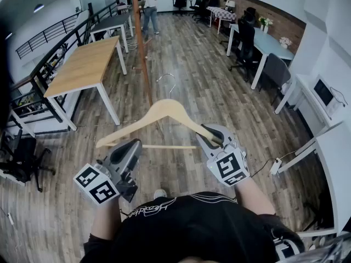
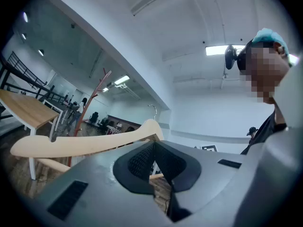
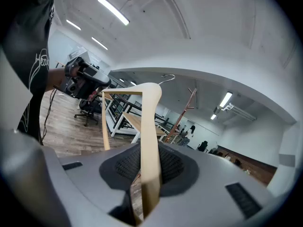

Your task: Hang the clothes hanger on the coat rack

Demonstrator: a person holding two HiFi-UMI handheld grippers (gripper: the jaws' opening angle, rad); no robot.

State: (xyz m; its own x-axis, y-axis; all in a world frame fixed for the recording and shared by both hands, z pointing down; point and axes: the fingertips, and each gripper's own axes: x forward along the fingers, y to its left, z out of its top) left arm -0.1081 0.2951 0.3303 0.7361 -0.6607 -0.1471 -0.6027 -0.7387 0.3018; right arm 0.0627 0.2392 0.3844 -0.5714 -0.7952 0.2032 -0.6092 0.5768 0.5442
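Note:
A pale wooden clothes hanger (image 1: 164, 109) with a metal hook (image 1: 167, 78) hangs in the air in front of me. My right gripper (image 1: 213, 137) is shut on the end of its right arm; in the right gripper view the hanger (image 3: 149, 126) stands clamped between the pads. My left gripper (image 1: 129, 148) sits just under the hanger's left arm, jaws together with nothing between them; in the left gripper view the hanger (image 2: 85, 143) passes beyond that gripper (image 2: 154, 146). The coat rack (image 1: 141, 37), a thin reddish-brown pole, stands further ahead on the wooden floor.
A wood-topped table (image 1: 82, 64) stands left of the rack, with a railing (image 1: 49, 34) beyond it. White desks (image 1: 274, 43) and dark chairs (image 1: 274, 70) line the right side. A person (image 1: 148, 4) stands far back. An office chair (image 1: 22, 163) is at lower left.

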